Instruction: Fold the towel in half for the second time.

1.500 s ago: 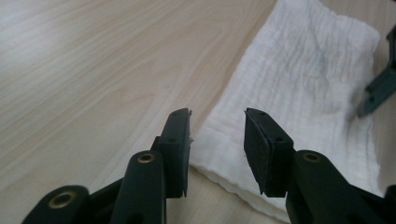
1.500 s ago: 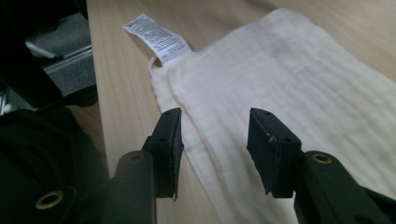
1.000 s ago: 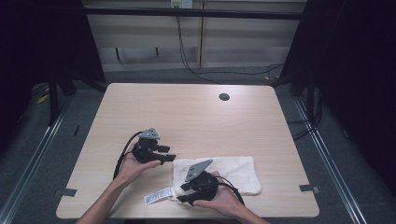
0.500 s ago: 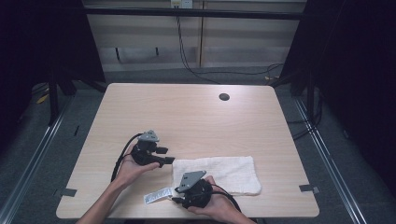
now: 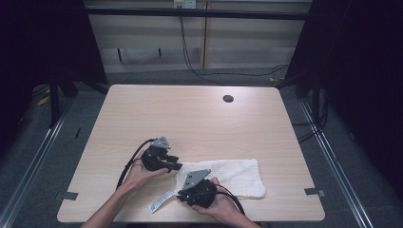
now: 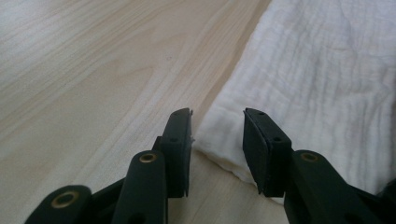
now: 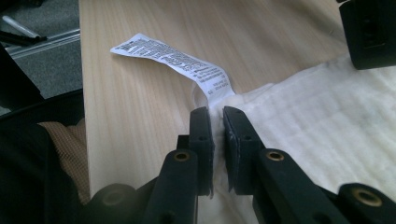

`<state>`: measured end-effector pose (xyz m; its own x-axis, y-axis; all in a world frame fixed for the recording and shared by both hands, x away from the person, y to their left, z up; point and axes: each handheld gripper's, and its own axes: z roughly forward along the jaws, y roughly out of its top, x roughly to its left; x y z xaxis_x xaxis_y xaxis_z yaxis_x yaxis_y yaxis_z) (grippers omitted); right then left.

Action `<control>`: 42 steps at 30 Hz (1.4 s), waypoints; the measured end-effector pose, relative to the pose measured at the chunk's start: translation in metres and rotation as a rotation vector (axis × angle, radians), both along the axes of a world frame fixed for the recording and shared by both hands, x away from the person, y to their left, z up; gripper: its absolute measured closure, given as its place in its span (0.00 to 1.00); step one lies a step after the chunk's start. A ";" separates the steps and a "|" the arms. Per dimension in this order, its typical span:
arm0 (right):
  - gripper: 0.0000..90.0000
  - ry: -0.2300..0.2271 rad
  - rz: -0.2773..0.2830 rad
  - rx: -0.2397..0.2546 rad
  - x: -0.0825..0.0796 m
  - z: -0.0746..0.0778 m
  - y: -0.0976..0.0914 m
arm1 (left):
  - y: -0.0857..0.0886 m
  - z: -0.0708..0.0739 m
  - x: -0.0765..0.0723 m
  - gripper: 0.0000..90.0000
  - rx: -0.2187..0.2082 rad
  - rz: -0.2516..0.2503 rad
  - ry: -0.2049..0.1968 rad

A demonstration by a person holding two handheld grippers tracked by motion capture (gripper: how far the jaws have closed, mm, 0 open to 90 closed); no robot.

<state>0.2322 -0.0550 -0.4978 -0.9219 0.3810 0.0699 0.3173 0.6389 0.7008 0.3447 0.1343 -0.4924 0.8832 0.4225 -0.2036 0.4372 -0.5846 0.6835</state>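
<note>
White muslin cloth lies folded at the worktop's near edge. Left gripper: fingers apart, just closing, straddling a cloth corner unpinched; it may slip free. Right gripper: fingers clamped on the corner by the care label; a tug could drag it overboard. Far worktop lies open.

The towel is white cloth, soft and crinkled with a fine woven rib; its care label looks like thin printed fabric or paper. The table is pale, smooth, matt wood-grain laminate. Gripper jaws are matt black plastic with brass-coloured rivets
</note>
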 end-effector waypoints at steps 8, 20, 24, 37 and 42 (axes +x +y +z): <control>0.92 0.020 0.007 0.002 0.003 0.001 0.000 | -0.004 -0.005 -0.003 0.70 0.031 -0.002 -0.031; 0.92 0.049 -0.002 0.010 0.005 0.001 -0.001 | -0.004 -0.006 -0.007 0.95 0.018 -0.057 -0.019; 0.93 0.065 0.008 0.017 0.003 0.001 0.001 | -0.002 -0.005 -0.006 0.95 0.001 -0.044 -0.001; 0.93 0.071 -0.006 0.105 0.003 0.027 -0.005 | 0.008 0.016 -0.004 0.95 -0.106 -0.009 0.006; 0.93 0.058 -0.015 0.148 0.003 0.037 -0.007 | 0.016 0.024 -0.003 0.95 -0.139 0.003 0.002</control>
